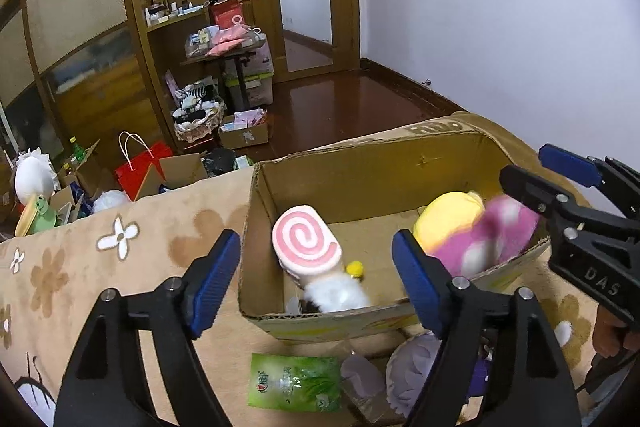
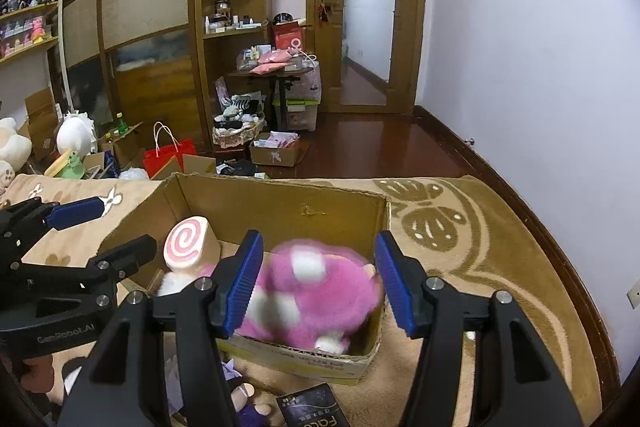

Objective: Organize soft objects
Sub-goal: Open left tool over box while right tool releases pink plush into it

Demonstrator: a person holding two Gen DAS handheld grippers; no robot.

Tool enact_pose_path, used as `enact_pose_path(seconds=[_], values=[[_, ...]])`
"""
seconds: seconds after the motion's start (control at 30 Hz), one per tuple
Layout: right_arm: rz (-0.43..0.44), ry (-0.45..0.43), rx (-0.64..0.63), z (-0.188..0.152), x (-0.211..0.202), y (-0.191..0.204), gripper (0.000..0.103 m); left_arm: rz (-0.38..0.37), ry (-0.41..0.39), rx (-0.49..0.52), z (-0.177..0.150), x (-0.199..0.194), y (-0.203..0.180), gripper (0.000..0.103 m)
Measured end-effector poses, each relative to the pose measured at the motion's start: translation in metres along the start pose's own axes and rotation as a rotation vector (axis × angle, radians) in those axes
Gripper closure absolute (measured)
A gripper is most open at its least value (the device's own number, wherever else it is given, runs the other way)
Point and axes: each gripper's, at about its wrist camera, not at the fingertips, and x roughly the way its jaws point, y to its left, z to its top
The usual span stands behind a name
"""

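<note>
Nearest the left wrist camera, the left gripper (image 1: 316, 267) stands released, its two blue pads wide apart with nothing pressed between them; it hangs over the near left part of one open cardboard box (image 1: 320, 319). The box sits on a tan carpet (image 1: 80, 267) with brown flower marks.

From left to right inside the box: one pink-and-white swirl roll plush (image 1: 306, 245) leaning upright near the left wall; one white fluffy toy (image 1: 336, 293) just below it, touching its base; one small yellow pompom (image 1: 353, 268) beside that; then one pink plush with white spots (image 1: 486, 239), blurred, lying in the right half against a yellow plush (image 1: 444, 219). That makes five soft things counted in the box.

In front of the box on the carpet lie one green packet (image 1: 294, 381) and, to its right, one pale lilac plush (image 1: 412, 371), partly hidden behind the gripper arm.

In the right wrist view the right gripper (image 2: 316, 279) is also let go: its two pads flank the pink plush without pressing it, a gap showing on the right side. One dark packet (image 2: 316, 407) lies at the bottom edge, outside the box.
</note>
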Motion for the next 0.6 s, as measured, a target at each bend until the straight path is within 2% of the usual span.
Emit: enact_pose_path(seconds=[0.07,0.2,0.23,0.37,0.43,0.6], values=[[0.007,-0.001,0.005,0.0,-0.002,-0.001,0.028,0.003,0.009,-0.003,-0.001,-0.001,0.002,0.022],[0.011,-0.011,0.022,0.0,-0.009,-0.004,0.019,0.019,0.029,-0.007,-0.003,-0.003,0.007,0.021],[0.012,-0.009,0.026,0.0,-0.01,-0.004,0.014,0.02,0.032,-0.01,-0.003,-0.004,0.008,0.021],[0.021,-0.007,0.03,-0.003,-0.018,-0.005,0.009,0.05,0.072,-0.026,-0.005,-0.009,0.016,0.013],[0.019,-0.001,0.032,-0.005,-0.021,-0.005,0.0,0.043,0.093,-0.048,-0.008,-0.011,0.022,0.012],[0.024,0.005,0.044,-0.01,-0.031,-0.003,0.0,0.048,0.141,-0.086,-0.017,-0.015,0.032,0.007]])
